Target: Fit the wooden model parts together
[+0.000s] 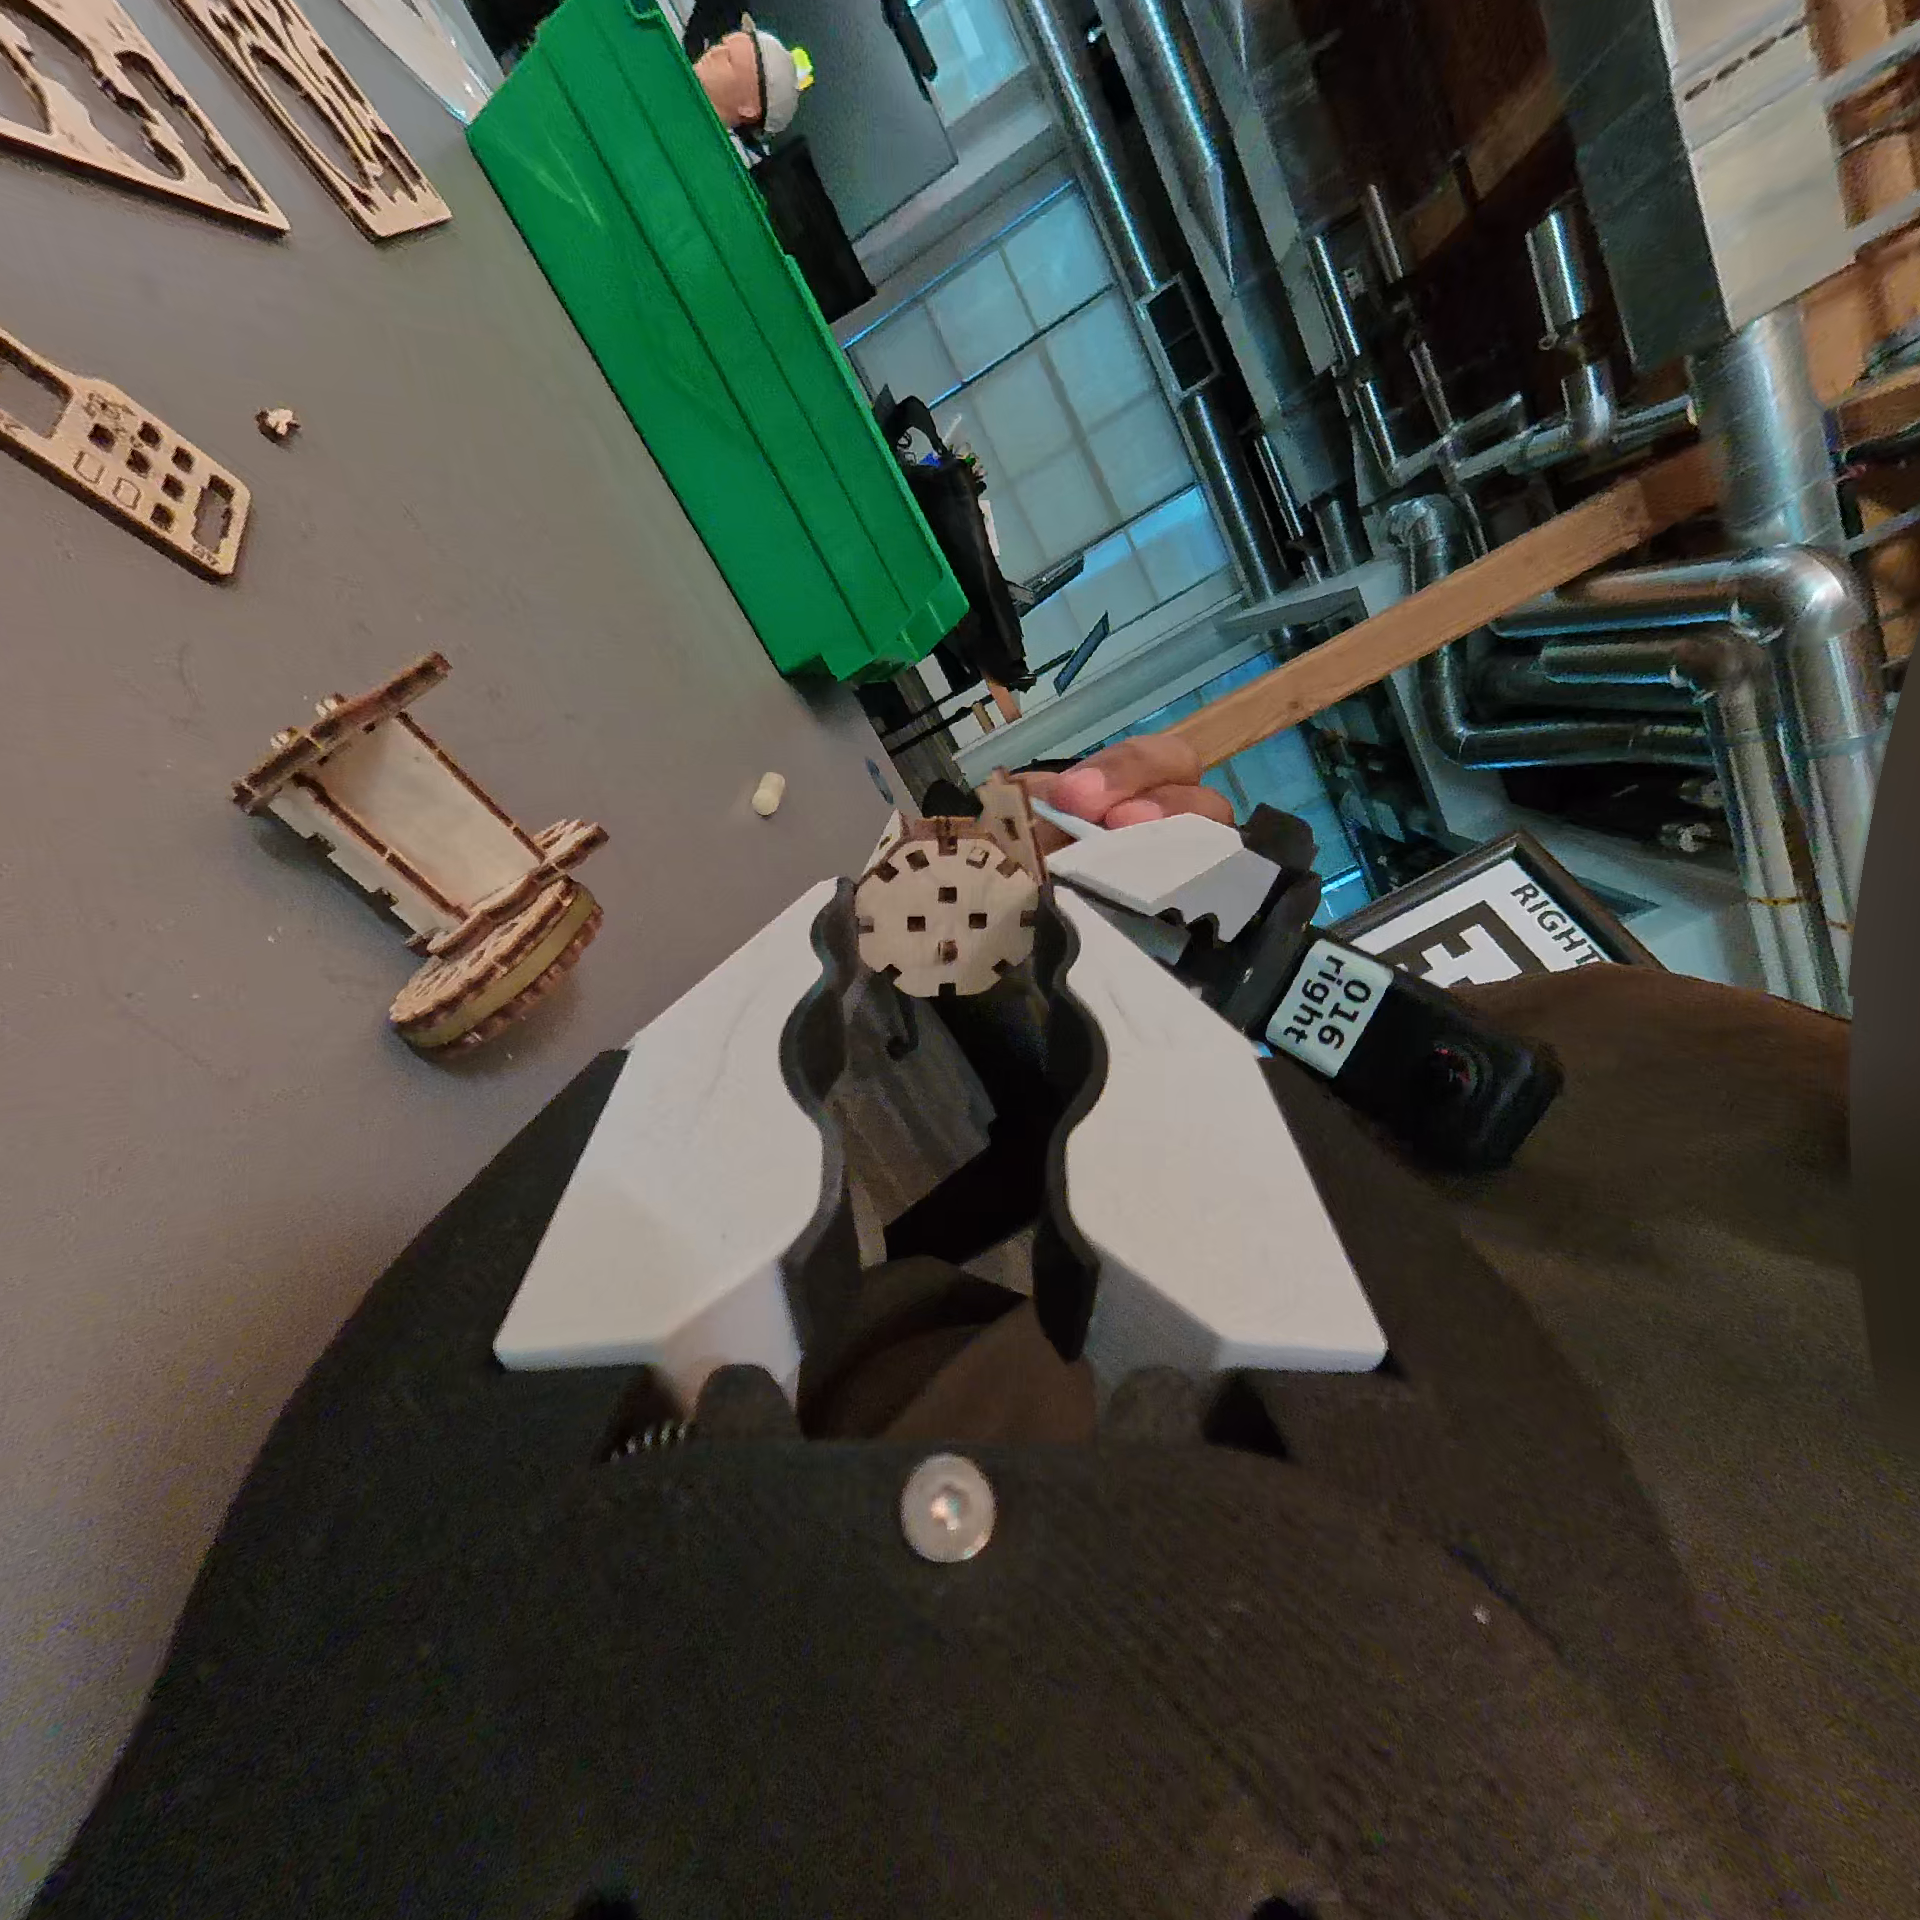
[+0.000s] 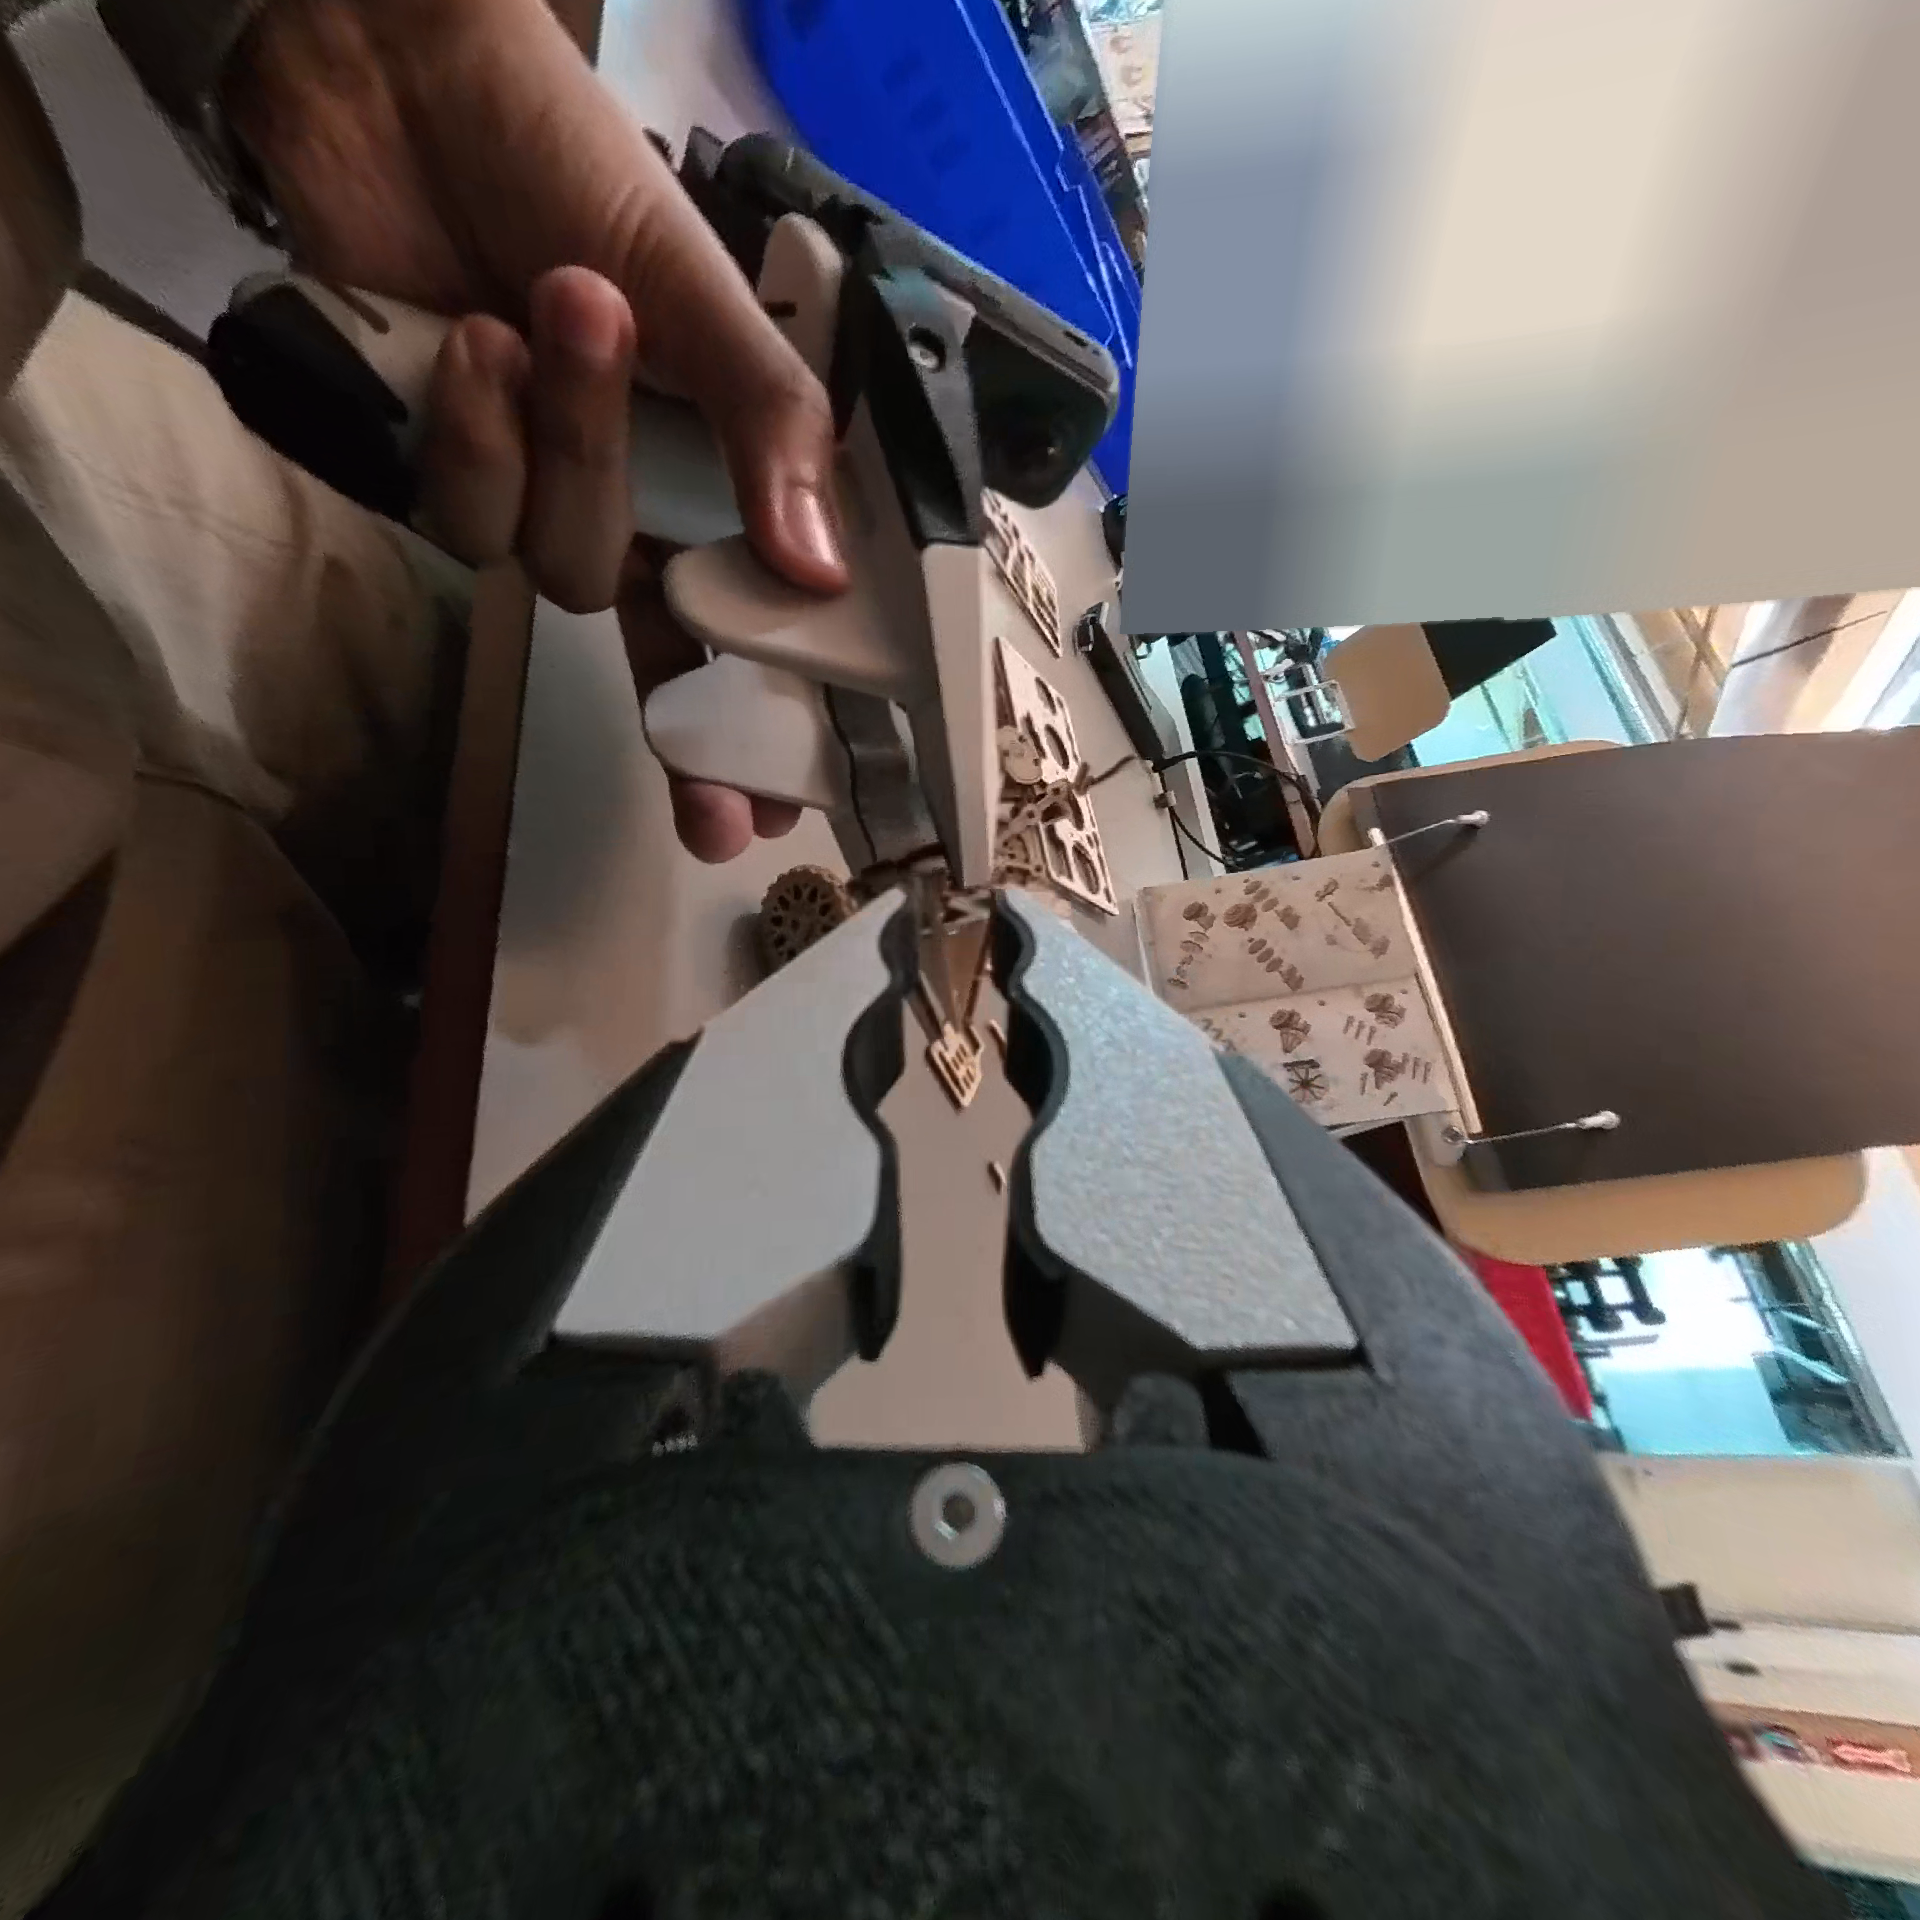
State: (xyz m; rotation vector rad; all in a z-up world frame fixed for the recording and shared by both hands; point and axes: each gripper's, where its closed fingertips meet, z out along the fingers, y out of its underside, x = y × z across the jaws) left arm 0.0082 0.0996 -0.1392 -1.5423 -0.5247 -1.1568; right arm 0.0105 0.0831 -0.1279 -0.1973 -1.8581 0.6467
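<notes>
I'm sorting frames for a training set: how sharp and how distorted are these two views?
Left wrist view: mostly sharp, the slotted wooden disc in the left gripper crisp; wide-angle bending curves the green bin and pipes. Right wrist view: softer, the thin wooden part in the right gripper slightly blurred, a large mosaic patch top right.

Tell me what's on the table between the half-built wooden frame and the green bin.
In the left wrist view, only a small white peg lies between the wooden frame and the green bin; otherwise bare grey table.

Matt plywood disc (image 1: 948,921), scorched edges; glossy green plastic bin (image 1: 717,343).
</notes>
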